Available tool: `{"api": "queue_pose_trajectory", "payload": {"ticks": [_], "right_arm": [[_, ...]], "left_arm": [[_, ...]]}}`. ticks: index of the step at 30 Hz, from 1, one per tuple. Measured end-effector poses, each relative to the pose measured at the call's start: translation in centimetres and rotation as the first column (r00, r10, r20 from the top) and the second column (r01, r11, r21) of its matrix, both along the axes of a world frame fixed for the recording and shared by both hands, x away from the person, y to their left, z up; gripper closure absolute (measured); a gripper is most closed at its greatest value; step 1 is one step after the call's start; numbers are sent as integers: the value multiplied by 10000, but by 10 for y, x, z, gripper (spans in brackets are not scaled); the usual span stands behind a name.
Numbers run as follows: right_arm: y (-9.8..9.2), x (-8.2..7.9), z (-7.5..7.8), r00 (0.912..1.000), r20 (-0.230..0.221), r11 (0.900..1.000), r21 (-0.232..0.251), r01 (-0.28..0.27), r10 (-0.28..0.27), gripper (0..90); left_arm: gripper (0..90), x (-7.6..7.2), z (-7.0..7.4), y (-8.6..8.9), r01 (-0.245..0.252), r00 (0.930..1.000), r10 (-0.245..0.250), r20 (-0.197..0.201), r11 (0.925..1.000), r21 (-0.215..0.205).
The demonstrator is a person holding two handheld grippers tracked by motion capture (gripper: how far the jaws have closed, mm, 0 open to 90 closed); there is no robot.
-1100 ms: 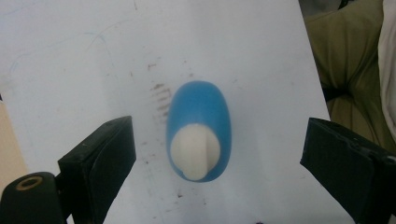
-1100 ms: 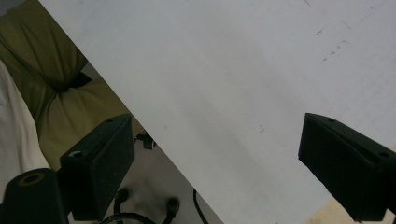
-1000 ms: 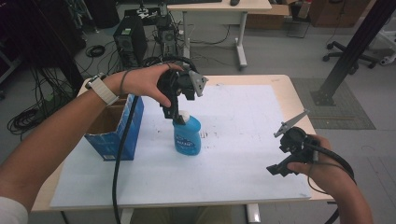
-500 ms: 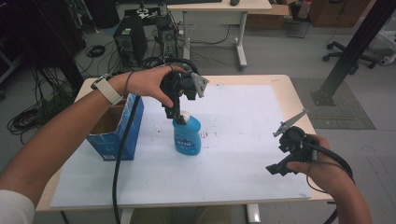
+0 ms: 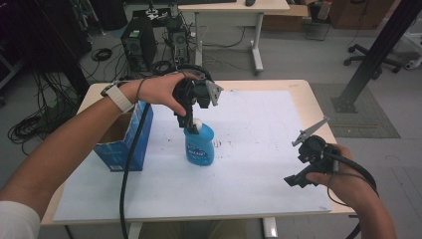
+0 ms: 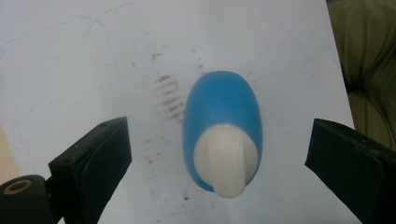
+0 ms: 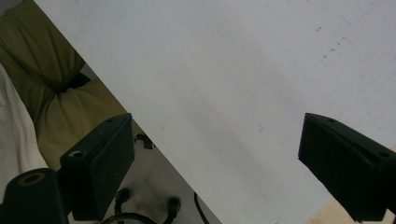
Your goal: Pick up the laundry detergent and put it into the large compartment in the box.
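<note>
A blue bottle (image 5: 199,147) with a white cap (image 5: 196,125) stands upright on the paper-covered table, just right of the box. My left gripper (image 5: 190,121) points down over the cap. In the left gripper view the bottle (image 6: 223,100) and its cap (image 6: 226,163) sit between the jaws of the left gripper (image 6: 219,140), which have just been opening and stand wide apart, clear of the bottle on both sides. My right gripper (image 5: 296,179) hovers near the table's front right edge. In its own view the right gripper (image 7: 215,149) is open with nothing between the jaws.
An open blue cardboard box (image 5: 124,144) stands at the table's left side. A white paper sheet (image 5: 259,144) covers most of the tabletop, with bare wood at the rim (image 5: 318,107). Computer towers, cables and another desk stand behind the table.
The left hand has shifted only slightly above the bottle. The bottle and the right hand have stayed where they were.
</note>
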State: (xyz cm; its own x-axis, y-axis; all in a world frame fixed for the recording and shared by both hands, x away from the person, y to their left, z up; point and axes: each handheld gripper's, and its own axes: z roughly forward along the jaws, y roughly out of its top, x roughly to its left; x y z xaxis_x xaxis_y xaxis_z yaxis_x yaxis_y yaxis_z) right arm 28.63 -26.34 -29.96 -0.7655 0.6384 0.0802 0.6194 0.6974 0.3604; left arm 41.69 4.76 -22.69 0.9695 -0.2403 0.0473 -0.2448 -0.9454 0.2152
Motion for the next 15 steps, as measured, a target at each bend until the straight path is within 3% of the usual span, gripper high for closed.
{"api": "queue_pose_trajectory", "payload": {"ticks": [15], "right_arm": [[-2, -1, -2, 10000, -2, 10000, 38, 45, -45, 109]], "left_arm": [[77, 1, -13, -3, 230, 9997, -228, -93, 9995, 196]]}}
